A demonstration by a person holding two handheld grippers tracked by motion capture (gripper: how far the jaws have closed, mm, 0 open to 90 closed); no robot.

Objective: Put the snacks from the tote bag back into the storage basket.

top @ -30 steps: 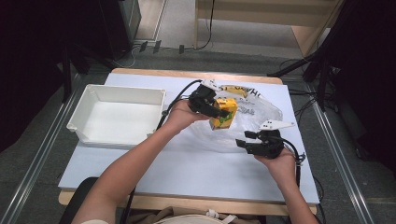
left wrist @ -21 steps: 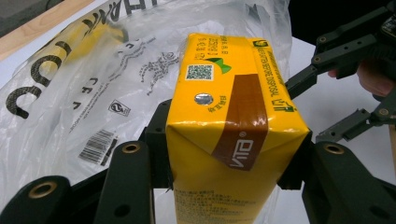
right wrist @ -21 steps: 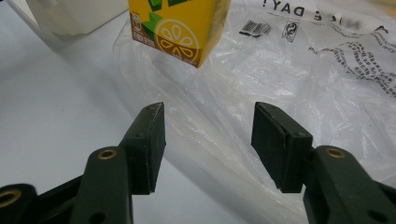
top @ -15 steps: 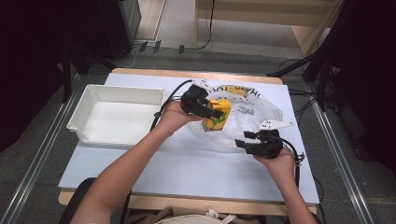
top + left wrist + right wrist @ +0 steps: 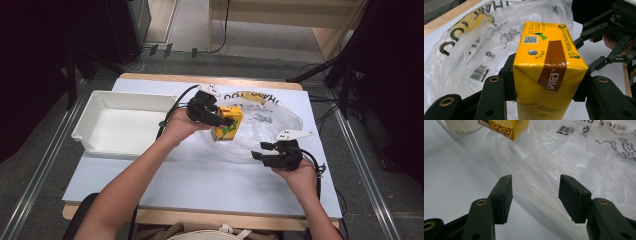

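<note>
1. White tabletop point(image 5: 200, 175), white tray point(image 5: 120, 125) at 9 o'clock.
2. Left gripper point(image 5: 222, 119) clamps yellow juice carton point(image 5: 227, 123) above clear plastic bag point(image 5: 265, 135), mid-table.
3. Right gripper point(image 5: 257, 152) at 4 o'clock, jaws apart, nothing gripped.

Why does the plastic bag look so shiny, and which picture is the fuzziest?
In the right gripper view, light glares off the wrinkled plastic bag. The high view is soft and dark around the table. In the left gripper view, the juice box is sharp, but the bag print behind it blurs.
</note>
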